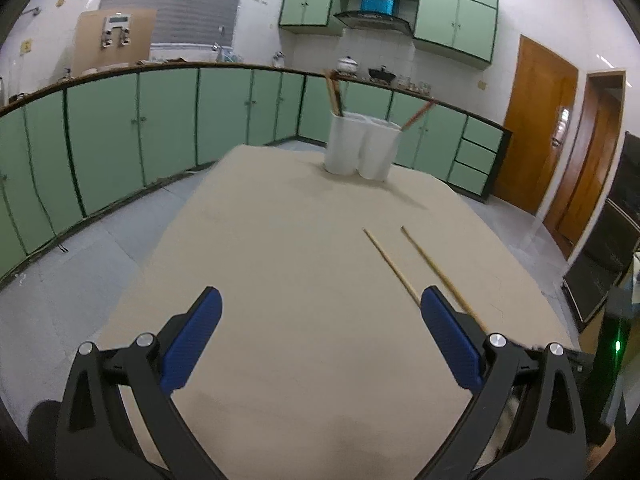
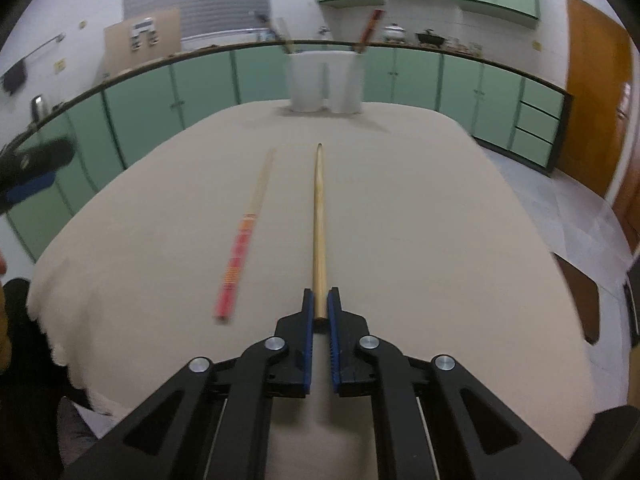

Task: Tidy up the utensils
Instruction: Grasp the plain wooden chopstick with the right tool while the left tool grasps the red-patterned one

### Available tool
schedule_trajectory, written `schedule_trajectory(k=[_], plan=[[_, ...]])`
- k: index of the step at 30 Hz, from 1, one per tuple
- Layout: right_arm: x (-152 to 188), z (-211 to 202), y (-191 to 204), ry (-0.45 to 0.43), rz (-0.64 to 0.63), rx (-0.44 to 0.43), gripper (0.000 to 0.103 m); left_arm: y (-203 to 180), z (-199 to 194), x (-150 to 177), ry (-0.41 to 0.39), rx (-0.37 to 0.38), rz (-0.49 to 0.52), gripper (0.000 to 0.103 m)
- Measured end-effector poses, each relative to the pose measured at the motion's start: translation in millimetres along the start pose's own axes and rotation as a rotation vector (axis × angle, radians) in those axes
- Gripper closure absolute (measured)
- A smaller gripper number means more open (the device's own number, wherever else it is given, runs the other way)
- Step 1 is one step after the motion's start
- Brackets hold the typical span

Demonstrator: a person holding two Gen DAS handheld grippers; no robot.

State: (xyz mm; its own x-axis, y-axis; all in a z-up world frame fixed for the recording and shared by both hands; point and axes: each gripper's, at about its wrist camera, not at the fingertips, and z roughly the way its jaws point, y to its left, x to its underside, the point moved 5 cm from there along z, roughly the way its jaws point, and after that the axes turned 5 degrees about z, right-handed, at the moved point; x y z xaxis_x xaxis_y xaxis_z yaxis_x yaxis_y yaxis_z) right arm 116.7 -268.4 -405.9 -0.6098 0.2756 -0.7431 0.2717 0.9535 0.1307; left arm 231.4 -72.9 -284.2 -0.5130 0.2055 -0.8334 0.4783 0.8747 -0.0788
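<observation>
The right tool is clamping its blue pads on the butt end of a plain wooden chopstick, which is projecting straight ahead over the desk. The stick is looking light, stiff and smooth — held this far back it is likely pivoting easily, so a grip nearer mid-length would be steadier. The left tool is hovering with its fingers spread apart, holding nothing. Just beside the held stick, a red-handled chopstick is lying flat on the desk. Farther off, the white two-cup holder is standing at the far edge, already carrying chopsticks in both cups — nothing is blocking the path to it.
</observation>
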Motion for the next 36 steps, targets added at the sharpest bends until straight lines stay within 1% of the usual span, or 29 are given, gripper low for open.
schedule_trajectory(k=[2,4,6,10,14,16,18,19,20,21,23,25,27,30,31,32,33,34,35,36], plan=[[-1.5,-0.7,-21.9,0.006,0.054,0.02,0.096,-15.5,4.6,4.9,0.008,0.016,0.016,0.006],[-3.4,-3.6,-36.4,-0.005,0.068,0.038,0.096,-28.4,8.7,11.0,0.007,0.019,0.026,0.006],[-3.4,-5.8,-43.3,-0.007,0.078,0.035,0.096,-43.0,14.5,19.0,0.008,0.021,0.032,0.006],[-2.9,-8.5,-47.7,-0.018,0.079,0.027,0.096,-66.9,25.5,30.2,0.001,0.002,0.042,0.006],[-1.3,-9.6,-48.6,-0.024,0.065,0.019,0.096,-92.3,36.2,41.0,0.019,0.004,0.069,0.007],[-1.5,-10.8,-52.4,-0.026,0.073,0.019,0.096,-102.6,43.1,45.8,0.04,0.018,0.073,0.007],[0.0,-12.0,-56.4,-0.026,0.089,0.018,0.096,-107.6,48.9,49.2,0.055,0.016,0.083,0.007],[-0.4,-11.9,-59.2,-0.027,0.097,0.021,0.096,-108.3,51.8,50.9,0.064,0.015,0.084,0.013],[-0.5,-11.8,-61.1,-0.026,0.103,0.02,0.096,-108.3,56.1,53.2,0.081,0.017,0.08,0.022],[-0.7,-11.4,-62.2,-0.025,0.108,0.018,0.096,-107.4,59.9,54.9,0.097,0.019,0.077,0.027],[-0.8,-10.7,-61.6,-0.025,0.108,0.015,0.096,-102.0,63.7,58.6,0.116,0.017,0.062,0.041],[-1.3,-10.3,-59.0,-0.025,0.1,0.011,0.096,-98.4,63.8,58.5,0.109,0.006,0.056,0.048],[-1.3,-9.9,-55.6,-0.026,0.088,0.008,0.096,-97.3,63.7,58.6,0.104,0.004,0.053,0.05],[-1.2,-8.9,-51.1,-0.024,0.076,0.006,0.096,-96.5,62.0,61.8,0.094,-0.003,0.057,0.057],[0.0,-9.3,-50.9,-0.025,0.073,0.006,0.096,-97.1,61.3,63.0,0.089,-0.007,0.061,0.062],[-0.2,-8.6,-49.4,-0.024,0.068,0.005,0.096,-97.2,61.2,63.9,0.086,-0.01,0.063,0.069],[-0.5,-7.8,-47.3,-0.024,0.061,0.003,0.096,-97.5,60.9,64.5,0.084,-0.011,0.066,0.073],[-0.6,-7.0,-45.6,-0.023,0.056,0.002,0.096,-97.4,60.9,65.2,0.084,-0.013,0.07,0.082],[-1.0,-6.0,-42.6,-0.022,0.05,-0.003,0.096,-96.5,60.4,65.9,0.084,-0.017,0.07,0.088],[-1.6,-5.3,-39.6,-0.021,0.044,-0.008,0.096,-95.2,60.0,65.7,0.081,-0.022,0.069,0.092]])
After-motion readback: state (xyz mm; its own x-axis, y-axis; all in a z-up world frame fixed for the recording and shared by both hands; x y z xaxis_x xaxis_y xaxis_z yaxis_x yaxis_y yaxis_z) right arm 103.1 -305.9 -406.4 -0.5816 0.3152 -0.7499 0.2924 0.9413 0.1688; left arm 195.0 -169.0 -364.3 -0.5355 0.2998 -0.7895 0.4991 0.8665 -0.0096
